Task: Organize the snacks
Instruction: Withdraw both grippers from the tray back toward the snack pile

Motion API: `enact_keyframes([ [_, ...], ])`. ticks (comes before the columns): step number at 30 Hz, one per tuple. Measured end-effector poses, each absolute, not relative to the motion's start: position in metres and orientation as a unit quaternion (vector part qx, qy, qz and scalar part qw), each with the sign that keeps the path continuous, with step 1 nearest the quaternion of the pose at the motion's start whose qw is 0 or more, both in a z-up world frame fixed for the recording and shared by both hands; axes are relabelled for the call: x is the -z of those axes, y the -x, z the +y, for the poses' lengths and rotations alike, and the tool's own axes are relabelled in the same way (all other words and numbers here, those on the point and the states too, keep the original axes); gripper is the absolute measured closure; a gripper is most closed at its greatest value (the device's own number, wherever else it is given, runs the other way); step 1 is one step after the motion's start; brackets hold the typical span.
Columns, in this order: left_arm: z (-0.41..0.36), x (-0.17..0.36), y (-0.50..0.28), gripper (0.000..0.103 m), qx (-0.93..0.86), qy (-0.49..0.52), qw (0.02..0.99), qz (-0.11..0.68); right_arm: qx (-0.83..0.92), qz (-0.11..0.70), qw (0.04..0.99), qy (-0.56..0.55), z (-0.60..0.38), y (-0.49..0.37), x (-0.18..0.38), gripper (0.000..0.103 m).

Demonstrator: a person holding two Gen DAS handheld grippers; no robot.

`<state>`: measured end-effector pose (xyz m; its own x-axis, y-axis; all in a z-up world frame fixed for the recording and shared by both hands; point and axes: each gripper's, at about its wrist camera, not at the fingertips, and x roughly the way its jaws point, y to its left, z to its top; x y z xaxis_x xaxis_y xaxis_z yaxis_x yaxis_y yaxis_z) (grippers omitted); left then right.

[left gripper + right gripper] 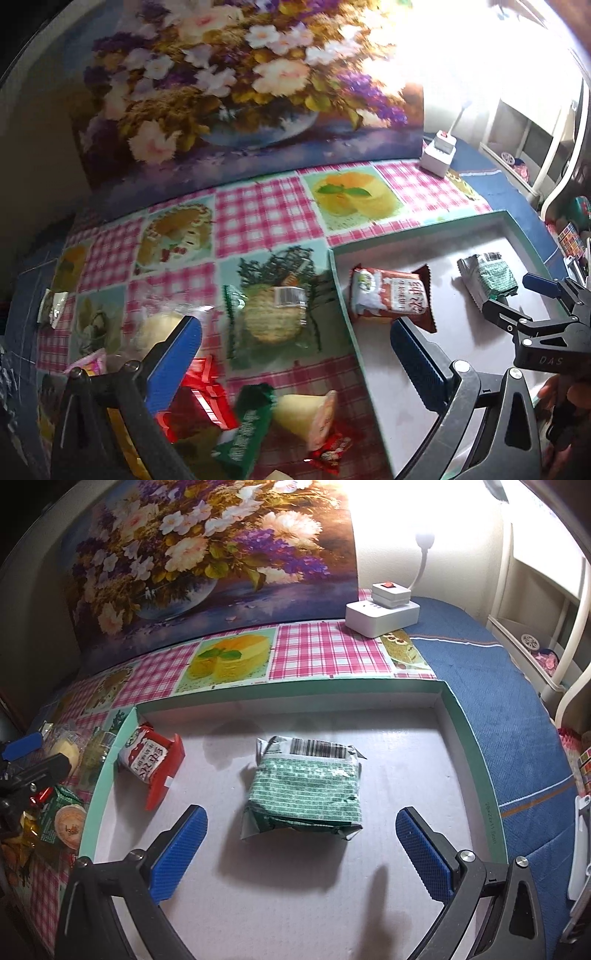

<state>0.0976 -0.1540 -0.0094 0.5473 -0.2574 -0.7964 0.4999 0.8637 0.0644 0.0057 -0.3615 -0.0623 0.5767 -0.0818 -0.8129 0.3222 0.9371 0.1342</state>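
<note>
Over tray, right side: right gripper (301, 853) hovered with jaws wide apart, nothing held; green foil packet (306, 786) lay flat just ahead of the pads, not touched.
Over table edge, left side: left gripper (295, 365) spread wide, empty; one pad over the tablecloth, the other past the tray rim.
Tray: mint-edged tray (465, 738) held two snacks only — green foil packet mid-floor, red-and-white wafer packet (149, 758) leaning by the left wall.
Loose pile: round cracker pack (275, 314), red foil candy (201, 398), green bar wrapper (243, 432), jelly cup (306, 413), small red sachet (330, 452), all on checked tablecloth (266, 214) left of tray.
Progress (judged): early; most snacks outside tray.
Step in hand (judged): left pick from pile, likely cracker pack, nearest between the pads.
Technique: dropped low, straddled pack across narrow side, closed softly — brittle contents likely.
Risk: slick film slipping; neighbouring candy dragged along.
Clearance: kept right gripper parked clear of the left wall for drop-off.
</note>
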Motion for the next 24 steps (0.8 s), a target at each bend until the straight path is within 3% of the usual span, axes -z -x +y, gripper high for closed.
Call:
enact_keyframes([
  [8, -0.107, -0.003, -0.097, 0.001, 0.187, -0.134, 0.891, 0.392, 0.098, 0.442, 0.884, -0.12, -0.342, -0.016, 0.046, 0.0],
  [24, 0.018, 0.004, -0.088, 0.001, 0.111, -0.068, 0.899, 0.418, -0.045, 0.437, 0.896, -0.062, -0.229, -0.043, 0.011, 0.0],
])
